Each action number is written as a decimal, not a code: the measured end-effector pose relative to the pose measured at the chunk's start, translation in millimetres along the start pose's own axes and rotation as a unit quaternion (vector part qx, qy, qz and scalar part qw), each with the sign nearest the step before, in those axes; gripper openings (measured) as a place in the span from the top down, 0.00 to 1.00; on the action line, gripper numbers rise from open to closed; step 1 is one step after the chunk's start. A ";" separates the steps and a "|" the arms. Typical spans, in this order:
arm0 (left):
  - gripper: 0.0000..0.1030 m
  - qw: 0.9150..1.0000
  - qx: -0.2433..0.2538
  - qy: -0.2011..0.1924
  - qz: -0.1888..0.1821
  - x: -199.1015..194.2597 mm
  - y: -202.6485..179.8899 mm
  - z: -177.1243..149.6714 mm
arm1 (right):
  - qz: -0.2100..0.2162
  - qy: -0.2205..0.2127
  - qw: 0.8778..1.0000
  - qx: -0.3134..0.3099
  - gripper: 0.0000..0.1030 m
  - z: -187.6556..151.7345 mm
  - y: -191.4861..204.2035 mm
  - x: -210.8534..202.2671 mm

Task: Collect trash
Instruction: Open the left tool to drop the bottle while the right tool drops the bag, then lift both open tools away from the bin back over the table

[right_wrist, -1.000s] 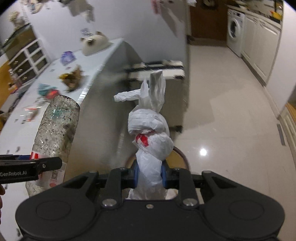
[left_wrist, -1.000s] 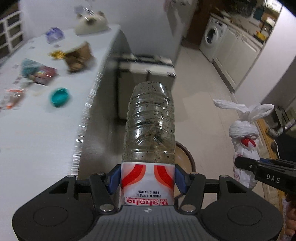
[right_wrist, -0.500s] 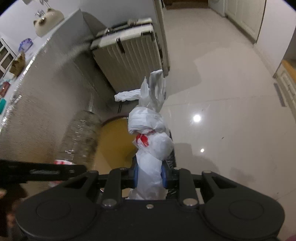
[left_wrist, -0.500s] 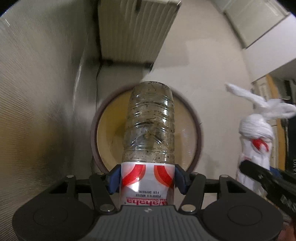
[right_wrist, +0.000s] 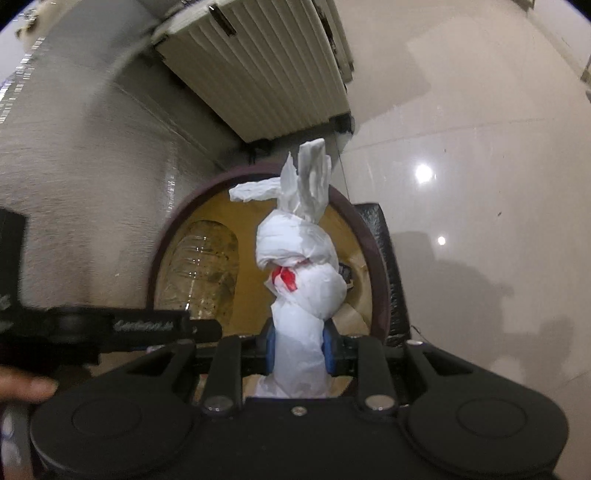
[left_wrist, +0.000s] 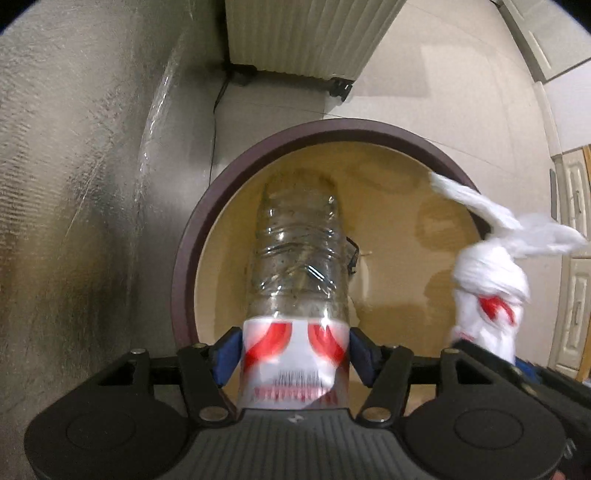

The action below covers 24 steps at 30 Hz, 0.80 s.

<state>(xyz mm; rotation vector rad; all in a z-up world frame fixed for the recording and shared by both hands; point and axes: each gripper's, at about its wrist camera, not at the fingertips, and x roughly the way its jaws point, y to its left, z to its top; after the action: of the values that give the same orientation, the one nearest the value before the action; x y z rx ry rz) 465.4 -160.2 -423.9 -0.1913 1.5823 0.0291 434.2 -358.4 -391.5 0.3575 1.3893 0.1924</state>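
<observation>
My left gripper (left_wrist: 294, 356) points straight down over the bin (left_wrist: 188, 266), jaws opening, with the plastic bottle (left_wrist: 297, 280) still between the blue pads (left_wrist: 228, 354); I can't tell if the pads still press on the red-and-white label. The bottle's long axis runs along the fingers, base end aimed down into the bin's tan interior, label end up at the gripper, inside the dark round rim. My right gripper (right_wrist: 298, 349) tilts steeply down, jaws narrow and clamped on the neck of the knotted white plastic bag (right_wrist: 299, 266); the bag's long axis also follows the fingers, its tied ears leading toward the far rim, red print at the middle. The bag hangs over the bin's right half, the bottle over the left, apart from each other. In the right view the left gripper's black body crosses the lower left, a fingertip (right_wrist: 29, 387) showing at the edge. Left of the bin stands a grey textured counter side (left_wrist: 74, 221), beyond it a ribbed cream suitcase (left_wrist: 306, 33) on wheels, glossy floor (right_wrist: 480, 147) to the right.
</observation>
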 end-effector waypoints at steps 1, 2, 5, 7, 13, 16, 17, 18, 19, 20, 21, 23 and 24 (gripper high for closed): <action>0.27 1.000 0.008 -0.007 0.005 -2.2 -1.3 0.1 | 0.001 0.002 1.000 0.005 0.75 1.8 -1.9 8.0; 0.27 1.000 0.016 -0.014 0.008 -4.5 -2.7 -2.7 | 0.005 0.005 1.000 0.008 0.75 2.5 -2.8 13.2; 0.27 0.999 0.028 -0.034 0.012 -11.6 0.4 -8.7 | 0.006 0.007 1.000 0.003 0.75 2.9 0.9 26.8; 0.27 0.999 0.027 -0.046 0.012 -17.9 3.9 -12.3 | 0.004 0.009 1.000 -0.004 0.74 1.9 3.1 32.4; 0.26 0.997 0.035 -0.058 0.027 -24.1 12.7 -27.5 | -0.007 0.018 1.000 -0.022 0.38 -6.3 9.1 36.1; 0.26 0.997 0.039 -0.055 0.032 -23.4 14.9 -35.7 | -0.016 0.017 0.999 -0.045 0.39 -11.9 14.3 29.1; 0.26 0.997 0.038 -0.054 0.031 -23.2 16.0 -38.4 | -0.015 0.017 0.999 -0.049 0.37 -13.6 14.7 26.0; 0.26 0.997 0.038 -0.054 0.031 -22.7 16.6 -40.6 | -0.013 0.016 0.998 -0.051 0.37 -14.9 14.5 23.4; 0.25 0.997 0.038 -0.053 0.030 -23.1 16.5 -43.1 | -0.012 0.015 0.998 -0.052 0.36 -15.5 14.3 19.9; 0.24 0.997 0.039 -0.053 0.030 -23.5 16.7 -45.6 | -0.014 0.012 0.998 -0.054 0.36 -16.5 14.6 16.2; 0.22 0.997 0.039 -0.054 0.031 -24.2 16.7 -48.5 | -0.017 0.009 0.998 -0.056 0.36 -16.4 14.6 13.6; 0.19 0.997 0.043 -0.058 0.034 -26.5 17.0 -54.4 | -0.020 0.003 0.998 -0.059 0.35 -16.4 14.6 6.7; 0.16 0.997 0.044 -0.060 0.035 -27.5 17.5 -57.1 | -0.020 0.000 0.998 -0.058 0.35 -17.8 14.5 2.7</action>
<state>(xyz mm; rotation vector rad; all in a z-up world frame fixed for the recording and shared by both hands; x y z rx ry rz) 406.7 -148.1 -397.1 -0.0640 1.4668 0.0238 418.3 -341.6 -391.3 0.2331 1.3774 0.2400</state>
